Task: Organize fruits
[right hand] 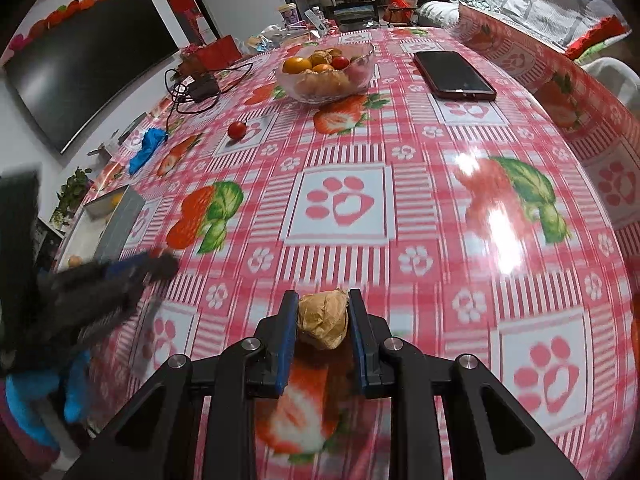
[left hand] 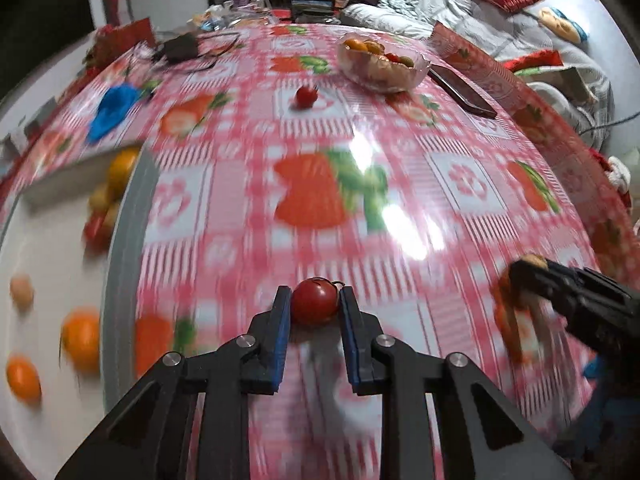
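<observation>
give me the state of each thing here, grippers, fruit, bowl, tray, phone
left gripper: shut on a red tomato
right gripper: shut on a papery brown fruit
loose tomato: lying on the tablecloth, untouched
glass bowl: upright, holding fruit
tray: partly filled with fruit
phone: flat, screen dark

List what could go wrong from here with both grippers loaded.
1. The left gripper pinches the round red tomato only near its fingertips; it may slip out or bruise.
2. The right gripper holds a papery husked fruit; a hard squeeze could crush it.
3. A loose tomato lies on the glossy tablecloth near the glass bowl; a bump might roll it away.
</observation>
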